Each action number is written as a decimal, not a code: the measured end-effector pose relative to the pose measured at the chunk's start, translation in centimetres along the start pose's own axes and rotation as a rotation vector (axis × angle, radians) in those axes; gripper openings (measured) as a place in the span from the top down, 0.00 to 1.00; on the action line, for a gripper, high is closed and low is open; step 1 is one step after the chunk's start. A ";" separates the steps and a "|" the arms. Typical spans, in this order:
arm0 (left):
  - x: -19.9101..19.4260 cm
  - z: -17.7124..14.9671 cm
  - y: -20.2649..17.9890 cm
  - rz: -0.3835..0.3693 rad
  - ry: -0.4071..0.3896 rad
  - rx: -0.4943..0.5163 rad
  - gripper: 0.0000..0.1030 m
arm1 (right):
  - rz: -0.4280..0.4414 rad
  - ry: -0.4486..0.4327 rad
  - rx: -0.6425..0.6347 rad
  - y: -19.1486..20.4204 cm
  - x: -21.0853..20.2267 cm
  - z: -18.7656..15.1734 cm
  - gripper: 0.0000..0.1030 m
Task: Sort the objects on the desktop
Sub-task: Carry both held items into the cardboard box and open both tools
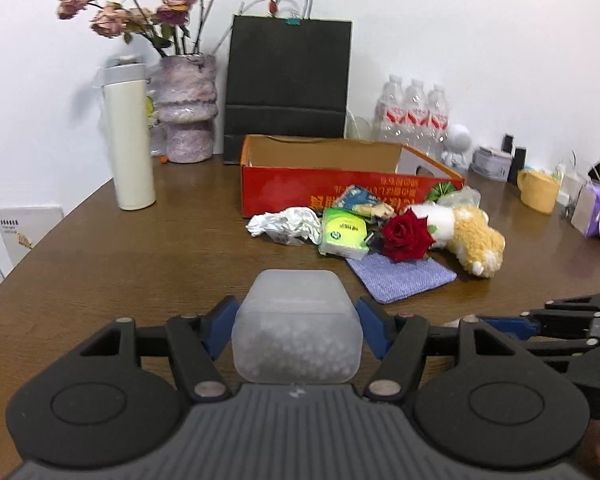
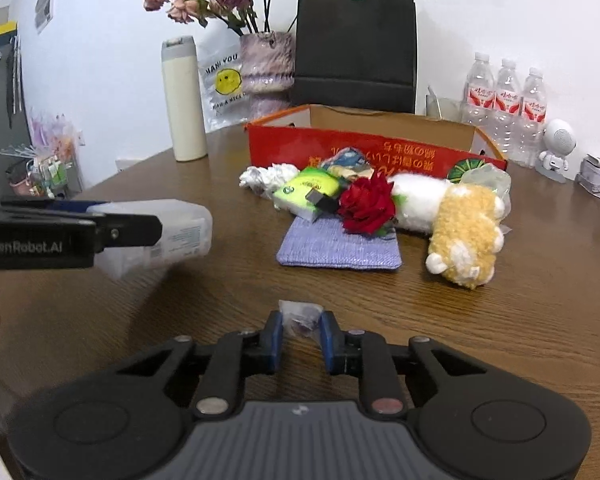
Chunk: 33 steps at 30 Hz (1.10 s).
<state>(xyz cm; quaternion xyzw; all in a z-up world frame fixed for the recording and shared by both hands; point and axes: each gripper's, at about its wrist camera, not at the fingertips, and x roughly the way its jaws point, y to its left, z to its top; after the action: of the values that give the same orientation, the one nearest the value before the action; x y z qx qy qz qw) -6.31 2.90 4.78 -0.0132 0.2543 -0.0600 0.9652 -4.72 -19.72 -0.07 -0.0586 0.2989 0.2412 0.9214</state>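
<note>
My left gripper (image 1: 296,320) is shut on a translucent plastic jar (image 1: 296,328) with small white pellets inside, held above the brown table; the jar also shows in the right wrist view (image 2: 168,232). My right gripper (image 2: 300,332) is shut on a small clear plastic packet (image 2: 300,316), low over the table. Ahead lies a pile: crumpled white paper (image 2: 266,178), green tissue pack (image 2: 308,192), red rose (image 2: 366,202), plush toy (image 2: 456,220), purple cloth pouch (image 2: 340,248). Behind it stands an open red cardboard box (image 2: 380,148).
A cream thermos (image 2: 184,100), a vase of dried roses (image 2: 266,68), a black paper bag (image 2: 356,48) and three water bottles (image 2: 506,108) stand at the back. A yellow mug (image 1: 538,190) and small items sit far right. The table edge (image 1: 40,240) curves at the left.
</note>
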 end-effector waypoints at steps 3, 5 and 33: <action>-0.5 0.6 -0.2 -0.007 -0.031 0.004 0.36 | -0.009 -0.044 0.001 -0.2 -1.5 0.7 0.82; -0.5 1.6 -0.5 -0.016 -0.055 0.016 0.36 | -0.007 -0.067 0.013 -0.5 -2.1 1.5 0.82; 33.6 20.9 -1.7 0.243 0.167 0.058 0.35 | -0.027 0.169 0.235 -16.3 27.6 27.5 0.79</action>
<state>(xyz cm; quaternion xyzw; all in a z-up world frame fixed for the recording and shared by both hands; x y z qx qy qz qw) 32.81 -2.98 6.59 0.0507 0.3315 0.0491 0.9408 36.92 -15.79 5.77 0.0257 0.4006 0.1864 0.8967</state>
